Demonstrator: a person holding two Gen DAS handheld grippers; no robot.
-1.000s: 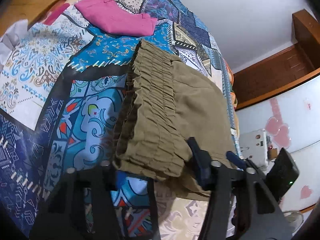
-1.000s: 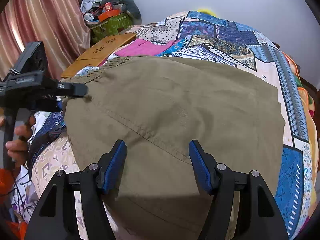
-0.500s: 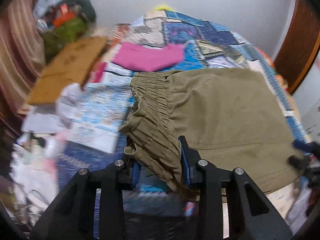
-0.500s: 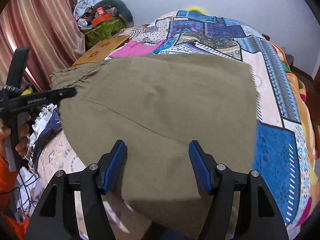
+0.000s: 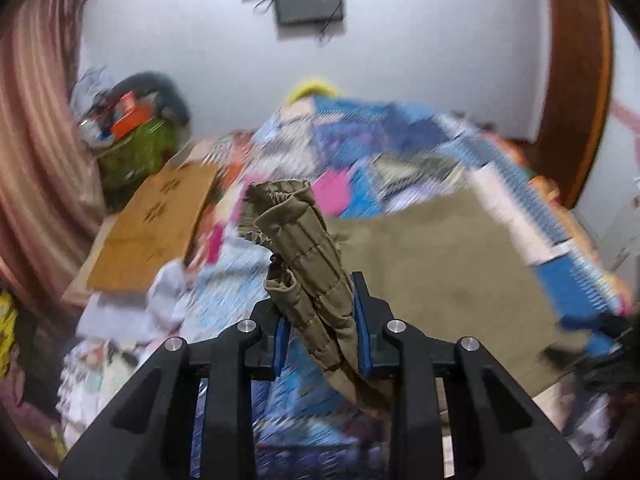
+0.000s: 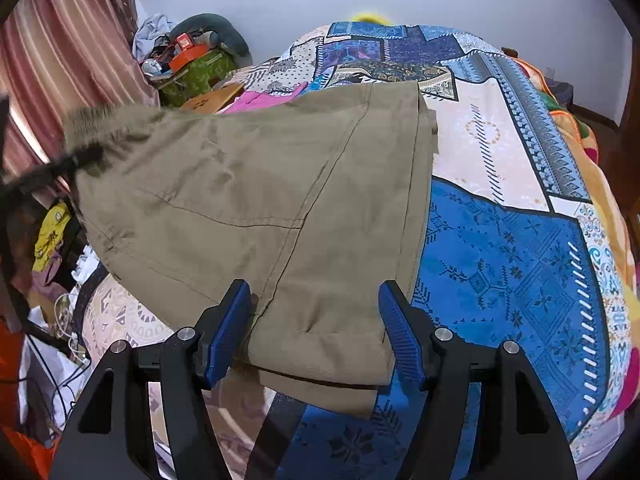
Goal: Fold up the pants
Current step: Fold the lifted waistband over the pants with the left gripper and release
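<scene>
Olive-khaki pants lie on a patchwork bedspread. My left gripper is shut on the gathered elastic waistband and holds it lifted off the bed; the view is motion-blurred. The rest of the pants spreads to the right below it. My right gripper is open, its blue pads on either side of the near hem of the pants, which lies between the jaws. The left gripper shows blurred at the far left of the right wrist view, holding the raised waistband.
A pink garment lies on the bed beyond the pants. A wooden board and a cluttered green heap stand at the bed's left side by a striped curtain. Wires and clothes lie on the floor at left.
My left gripper has shut on the waistband and lifted it up, swinging the view toward the wall. The pants have been drawn leftward and raised at the waistband side. My right gripper stays open over the hem.
</scene>
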